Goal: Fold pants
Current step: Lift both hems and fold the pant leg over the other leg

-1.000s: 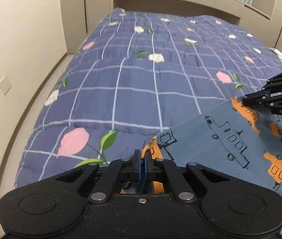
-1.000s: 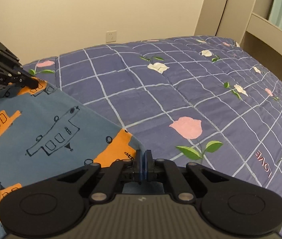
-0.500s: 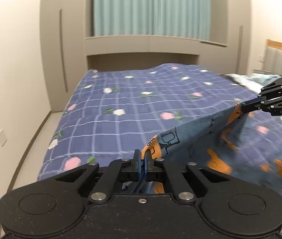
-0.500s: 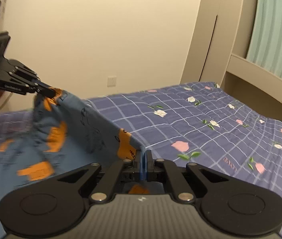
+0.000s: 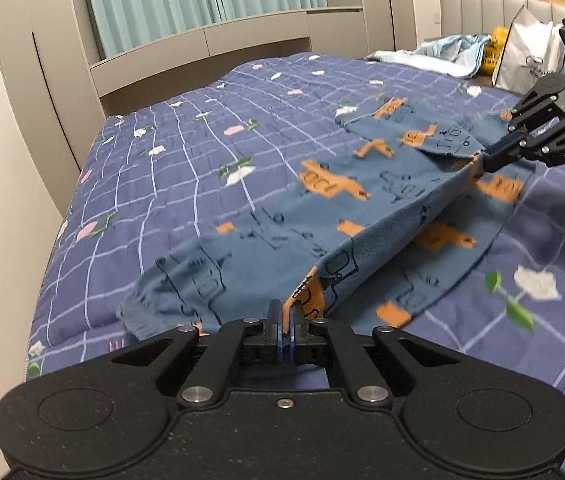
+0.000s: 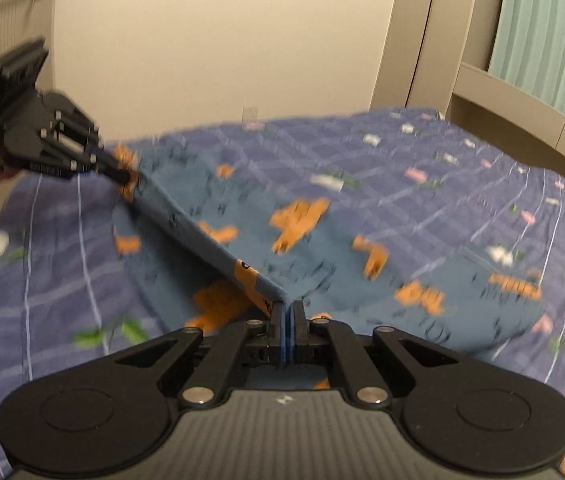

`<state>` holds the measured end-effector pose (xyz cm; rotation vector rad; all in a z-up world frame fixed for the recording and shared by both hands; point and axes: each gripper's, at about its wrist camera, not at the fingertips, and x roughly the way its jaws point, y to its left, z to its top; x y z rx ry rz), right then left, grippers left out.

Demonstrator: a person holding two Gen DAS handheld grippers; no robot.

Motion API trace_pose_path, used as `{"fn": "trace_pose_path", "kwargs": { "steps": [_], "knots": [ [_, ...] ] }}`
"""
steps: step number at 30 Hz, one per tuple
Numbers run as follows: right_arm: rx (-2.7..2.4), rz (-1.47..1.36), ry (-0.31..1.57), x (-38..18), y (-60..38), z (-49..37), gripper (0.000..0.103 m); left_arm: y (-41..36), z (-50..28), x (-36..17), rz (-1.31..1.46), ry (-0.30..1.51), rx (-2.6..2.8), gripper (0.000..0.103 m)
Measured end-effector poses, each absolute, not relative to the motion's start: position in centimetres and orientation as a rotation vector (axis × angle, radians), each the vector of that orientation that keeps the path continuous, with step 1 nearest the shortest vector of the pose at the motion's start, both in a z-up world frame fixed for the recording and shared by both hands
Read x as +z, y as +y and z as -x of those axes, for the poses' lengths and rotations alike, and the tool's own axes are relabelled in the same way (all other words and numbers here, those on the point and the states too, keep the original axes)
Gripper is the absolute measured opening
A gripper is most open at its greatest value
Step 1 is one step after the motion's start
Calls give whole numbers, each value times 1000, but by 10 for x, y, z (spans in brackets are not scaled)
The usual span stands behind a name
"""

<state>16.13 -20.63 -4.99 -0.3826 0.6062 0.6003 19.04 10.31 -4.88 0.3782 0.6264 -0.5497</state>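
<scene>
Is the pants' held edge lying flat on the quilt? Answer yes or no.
No: the pants edge is stretched taut above the quilt between the left hand-held gripper and right hand-held gripper.

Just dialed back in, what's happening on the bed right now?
A person is folding blue patterned pants on the quilted bed with two handheld grippers. The left gripper and the right gripper are each shut on one end of a raised edge, stretched taut between them. The rest of the pants lies spread on the quilt beneath. The fold is not yet laid down.
</scene>
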Motion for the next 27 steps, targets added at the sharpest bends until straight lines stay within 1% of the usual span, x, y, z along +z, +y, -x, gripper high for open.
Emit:
{"fn": "trace_pose_path", "kwargs": {
  "steps": [3,6,11,14,15,16,17,18,19,20,21,22,23,25,26,27],
  "knots": [
    [577,359,608,-55,-210,-155,2,104,-191,-49,-378,619,-543,2],
    [580,389,584,-47,-209,-142,2,105,-190,-47,-386,615,-550,2],
    [582,479,612,-68,-195,-136,2,104,-192,-63,-369,696,-547,3],
    [570,490,641,-84,-191,-138,2,103,-191,-67,-349,709,-535,7],
    [567,478,643,-85,-193,-138,4,103,-191,-66,-338,713,-535,12],
    [564,464,646,-86,-195,-137,9,104,-190,-65,-320,720,-536,16],
    [564,444,647,-85,-198,-137,12,104,-190,-64,-298,727,-534,28],
    [563,421,648,-83,-202,-136,18,104,-189,-62,-267,739,-537,41],
    [562,399,648,-81,-207,-134,24,102,-188,-60,-231,751,-549,47],
    [551,383,642,-78,-213,-132,31,100,-187,-57,-196,754,-561,61],
    [528,373,634,-75,-219,-131,49,97,-185,-56,-167,751,-568,73],
    [512,358,626,-72,-227,-129,64,91,-184,-53,-141,743,-572,78],
    [499,335,622,-69,-236,-128,68,84,-182,-52,-116,735,-574,84],
    [446,286,625,-64,-260,-128,81,67,-181,-49,-68,723,-595,88],
    [410,265,624,-62,-272,-129,86,56,-181,-48,-44,717,-602,93],
    [356,234,616,-59,-289,-129,92,45,-181,-47,-27,712,-605,98]
  ]
}}
